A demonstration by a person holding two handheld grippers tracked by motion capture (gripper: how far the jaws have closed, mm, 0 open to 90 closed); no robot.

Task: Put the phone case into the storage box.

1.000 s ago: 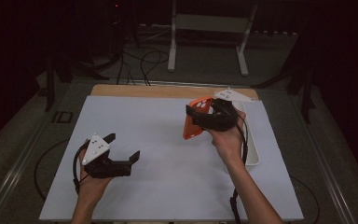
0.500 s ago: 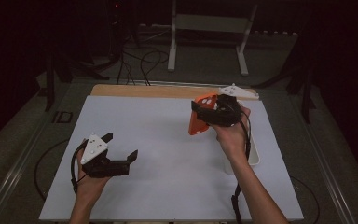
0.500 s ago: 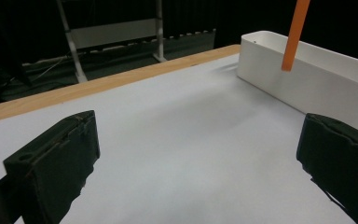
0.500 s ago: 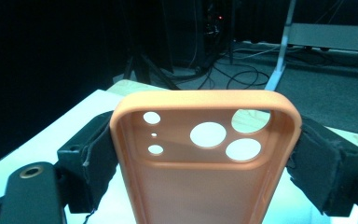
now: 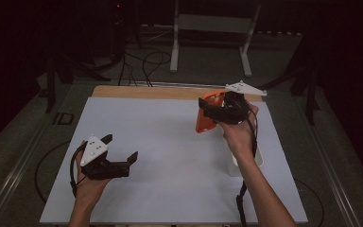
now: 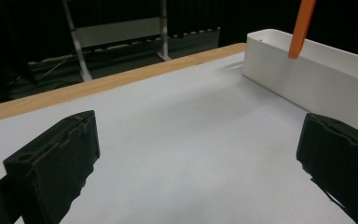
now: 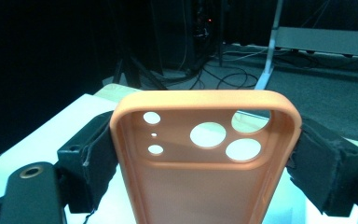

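White bench (image 5: 170, 156) w/ wooden strip along far edge. White bin (image 6: 307, 79) at right side, partly behind right forearm. Right tool (image 5: 217, 112) raised over bench's far right, pinching orange phone case (image 5: 207, 112) by its long sides, approx upright, camera holes at top. Left tool (image 5: 118, 163) low at near left, jaws spread wide, nothing btwn them.

Both grippers are black — left gripper (image 5: 122, 160) and right gripper (image 5: 208, 109) — each topped by a grey three-cornered plate, black cable trailing, forearms unsleeved.
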